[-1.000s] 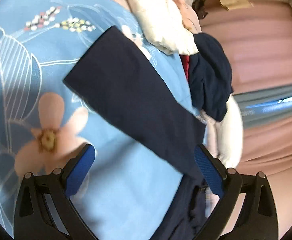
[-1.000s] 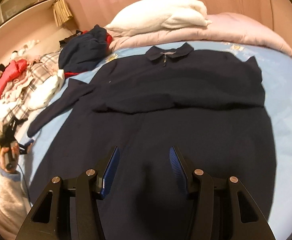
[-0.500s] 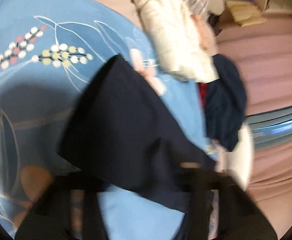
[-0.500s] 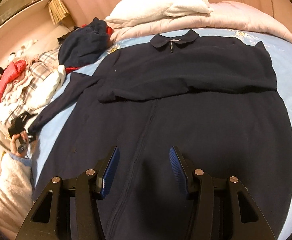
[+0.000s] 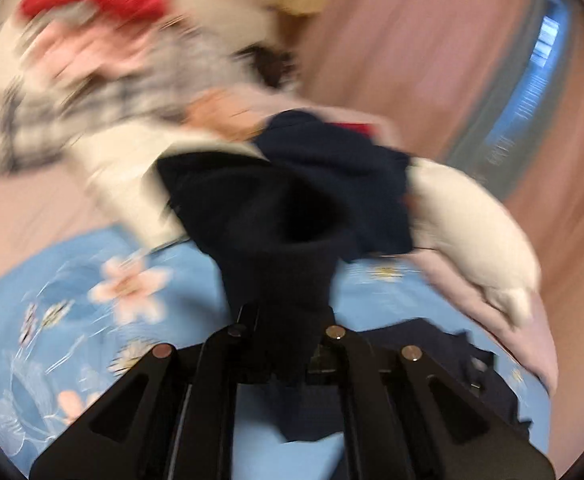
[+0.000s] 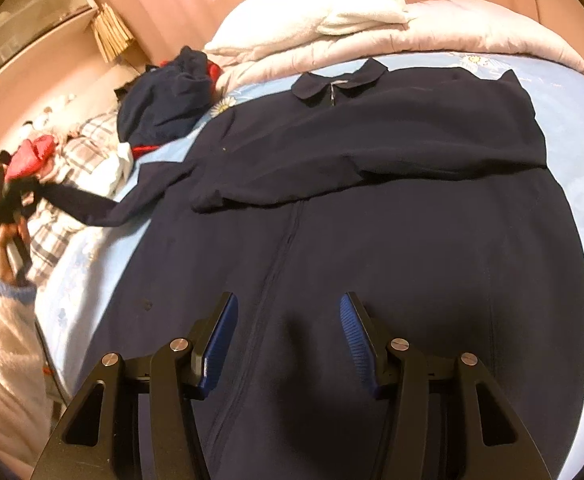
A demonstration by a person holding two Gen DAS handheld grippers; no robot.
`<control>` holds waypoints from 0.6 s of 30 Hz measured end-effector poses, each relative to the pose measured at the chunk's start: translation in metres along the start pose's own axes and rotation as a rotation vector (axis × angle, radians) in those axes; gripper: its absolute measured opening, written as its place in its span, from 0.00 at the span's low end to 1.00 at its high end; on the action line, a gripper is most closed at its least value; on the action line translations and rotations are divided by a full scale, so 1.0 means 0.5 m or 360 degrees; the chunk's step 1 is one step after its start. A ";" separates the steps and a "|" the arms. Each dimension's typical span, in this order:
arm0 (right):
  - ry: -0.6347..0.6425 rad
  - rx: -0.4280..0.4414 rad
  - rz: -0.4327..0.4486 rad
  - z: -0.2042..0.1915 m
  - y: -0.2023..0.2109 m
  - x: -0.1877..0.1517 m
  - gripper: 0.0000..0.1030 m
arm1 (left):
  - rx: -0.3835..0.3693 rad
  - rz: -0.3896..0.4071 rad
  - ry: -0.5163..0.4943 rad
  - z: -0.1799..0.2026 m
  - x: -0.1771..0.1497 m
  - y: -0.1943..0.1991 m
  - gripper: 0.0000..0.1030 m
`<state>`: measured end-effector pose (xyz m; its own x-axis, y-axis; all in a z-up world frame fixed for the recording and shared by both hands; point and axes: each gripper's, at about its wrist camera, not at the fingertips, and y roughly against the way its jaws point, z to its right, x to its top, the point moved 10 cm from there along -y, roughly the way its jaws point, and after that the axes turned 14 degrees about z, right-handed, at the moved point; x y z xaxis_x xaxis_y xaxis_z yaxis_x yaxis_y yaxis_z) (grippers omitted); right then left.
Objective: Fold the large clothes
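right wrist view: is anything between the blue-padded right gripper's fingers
No, the right gripper hangs open above the spread dark navy collared garment, nothing between its pads.

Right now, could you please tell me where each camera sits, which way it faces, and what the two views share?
Left wrist: rides the left gripper, looking down past its own black fingers, clamped on the navy sleeve, at the clothes pile.
Right wrist: rides the right gripper, fingers apart above the navy garment, facing the pillows; the person's left hand shows at the edge.
Shared: sleeve, blue floral sheet, clothes pile.
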<state>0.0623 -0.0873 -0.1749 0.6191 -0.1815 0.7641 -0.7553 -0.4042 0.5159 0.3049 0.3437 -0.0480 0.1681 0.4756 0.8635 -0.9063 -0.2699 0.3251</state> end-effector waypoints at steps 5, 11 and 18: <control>-0.0014 0.0021 0.0059 0.012 0.029 0.016 0.52 | -0.0330 0.0000 -0.0289 0.303 -0.019 0.047 0.06; -0.0070 -0.0010 0.0119 0.063 0.062 0.024 0.53 | -0.0708 -0.0263 -0.0534 0.594 -0.232 0.101 0.07; -0.0209 -0.0098 0.0124 0.143 0.070 0.016 0.53 | -0.0805 -0.0622 -0.0677 0.718 -0.531 0.094 0.19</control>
<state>0.0559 -0.1669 -0.1783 0.5781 -0.3273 0.7475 -0.8112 -0.3294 0.4832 0.3568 -0.0956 -0.1234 0.5547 0.0671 0.8293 -0.8002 0.3161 0.5096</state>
